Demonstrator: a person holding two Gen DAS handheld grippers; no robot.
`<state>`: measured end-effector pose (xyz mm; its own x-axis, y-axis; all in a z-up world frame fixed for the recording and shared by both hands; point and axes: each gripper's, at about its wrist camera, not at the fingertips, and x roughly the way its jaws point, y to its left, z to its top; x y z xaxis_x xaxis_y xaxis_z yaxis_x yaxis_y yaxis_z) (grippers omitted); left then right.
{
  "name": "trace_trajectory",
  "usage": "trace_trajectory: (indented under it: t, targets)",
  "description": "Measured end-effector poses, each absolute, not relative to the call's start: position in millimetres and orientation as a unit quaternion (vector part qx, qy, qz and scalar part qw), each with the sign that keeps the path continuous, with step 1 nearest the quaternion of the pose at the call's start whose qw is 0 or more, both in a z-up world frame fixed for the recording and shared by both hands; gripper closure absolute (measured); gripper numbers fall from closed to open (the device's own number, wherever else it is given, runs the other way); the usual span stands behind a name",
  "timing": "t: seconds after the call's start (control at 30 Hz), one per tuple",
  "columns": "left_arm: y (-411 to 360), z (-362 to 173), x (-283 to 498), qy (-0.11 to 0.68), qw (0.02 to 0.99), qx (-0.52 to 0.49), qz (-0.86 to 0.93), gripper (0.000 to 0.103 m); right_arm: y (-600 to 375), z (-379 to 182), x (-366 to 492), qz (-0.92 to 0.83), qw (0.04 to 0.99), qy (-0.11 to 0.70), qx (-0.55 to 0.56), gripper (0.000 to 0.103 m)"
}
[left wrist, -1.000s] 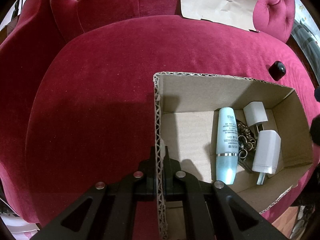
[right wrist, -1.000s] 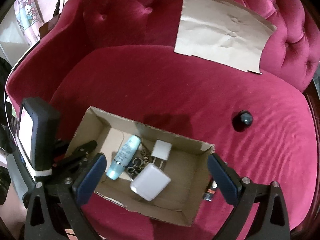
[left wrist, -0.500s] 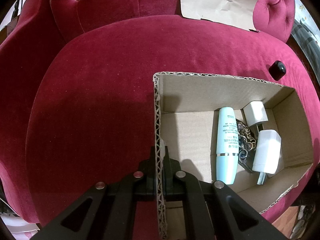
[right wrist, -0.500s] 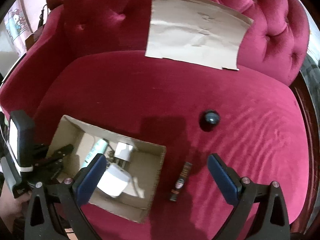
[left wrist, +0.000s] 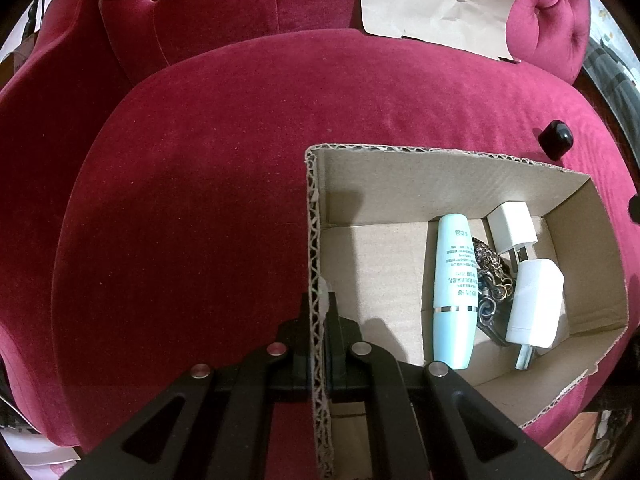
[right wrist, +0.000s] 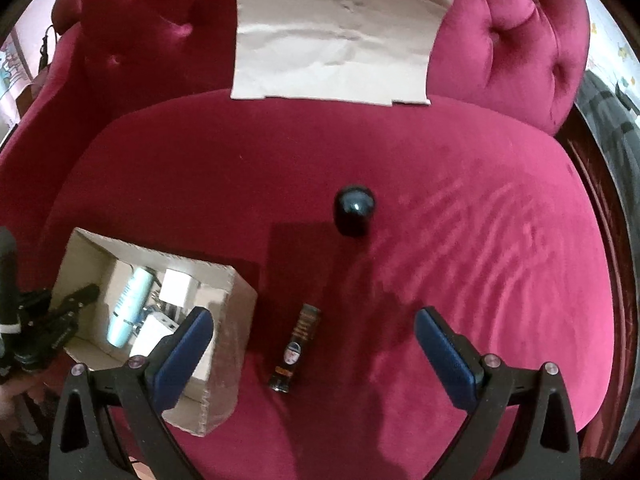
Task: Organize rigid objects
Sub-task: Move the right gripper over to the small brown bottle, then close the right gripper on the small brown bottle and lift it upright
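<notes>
Left tongs (left wrist: pixel 318 312) clench the cardboard box (left wrist: pixel 460 172) wall, steeply down-tilted; right tongs (right wrist: pixel 312 338) released above the tube (right wrist: pixel 297 350)

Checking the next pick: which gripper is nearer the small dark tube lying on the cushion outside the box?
Right. The right gripper hangs open directly above the small dark tube. The left gripper is clamped on the cardboard box wall at its far side from the tube.

Crimson velvet armchair seat (right wrist: pixel 460 216) carries everything. Open cardboard box (left wrist: pixel 448 168) sits at its left part. Small dark tube (right wrist: pixel 298 350) lies just right of box. Black rounded cap (right wrist: pixel 354 210) farther back, apart. Creased paper sheet (right wrist: pixel 332 36) leans on tufted backrest.
</notes>
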<state>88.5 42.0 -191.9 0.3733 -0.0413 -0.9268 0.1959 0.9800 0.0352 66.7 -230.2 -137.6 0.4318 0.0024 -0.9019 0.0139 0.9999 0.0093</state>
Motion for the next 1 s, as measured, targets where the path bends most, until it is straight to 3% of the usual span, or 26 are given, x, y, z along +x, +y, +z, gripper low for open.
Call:
trace_trajectory:
  t: [0.27, 0.33, 0.4, 0.6, 1.0]
  targets:
    - [43, -192, 89, 0.555, 0.826, 0.070, -0.072, 0.099, -237, -155, 63, -0.002, 0.839, 0.544, 0.011, 0.002]
    - [43, -192, 89, 0.555, 0.826, 0.070, -0.072, 0.099, -236, -157, 64, 0.003, 0.838, 0.545, 0.012, 0.009]
    - [43, -192, 89, 0.555, 0.826, 0.069, -0.072, 0.099, -235, -160, 65, 0.005, 0.835, 0.550, 0.011, 0.028]
    - [43, -193, 88, 0.555, 0.826, 0.069, -0.072, 0.099, -229, -176, 68, 0.020, 0.823, 0.568, 0.013, 0.054]
    - [43, -192, 89, 0.556, 0.825, 0.069, -0.072, 0.099, -217, -209, 80, 0.030, 0.801, 0.597, 0.016, 0.076]
